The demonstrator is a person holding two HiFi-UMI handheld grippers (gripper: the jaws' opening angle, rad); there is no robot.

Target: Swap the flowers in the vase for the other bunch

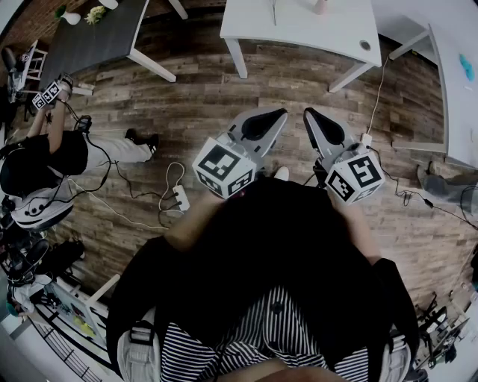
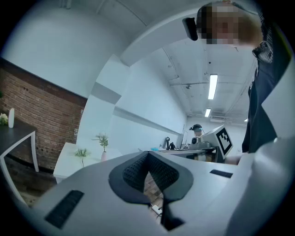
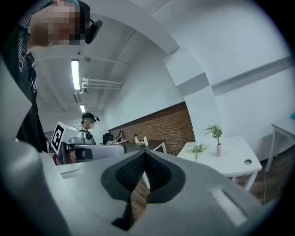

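Nothing is getting swapped yet: the left gripper (image 2: 148,154) and right gripper (image 3: 145,153) are hanging with fingers closed on nothing, well apart from the white desk (image 3: 235,157) where the pink vase (image 3: 218,150) is holding its flowers (image 3: 215,131), the other bunch (image 3: 198,149) just beside it.

The plank floor (image 1: 224,97) carries a white table (image 1: 299,30) at twelve o'clock and a dark table (image 1: 97,41) at eleven, with a power strip (image 1: 179,198) lying at nine. On the white table stand a pink vase (image 3: 219,150) and, just beside it, a green bunch (image 3: 198,148) — the dark one bears a white vase (image 1: 71,17).
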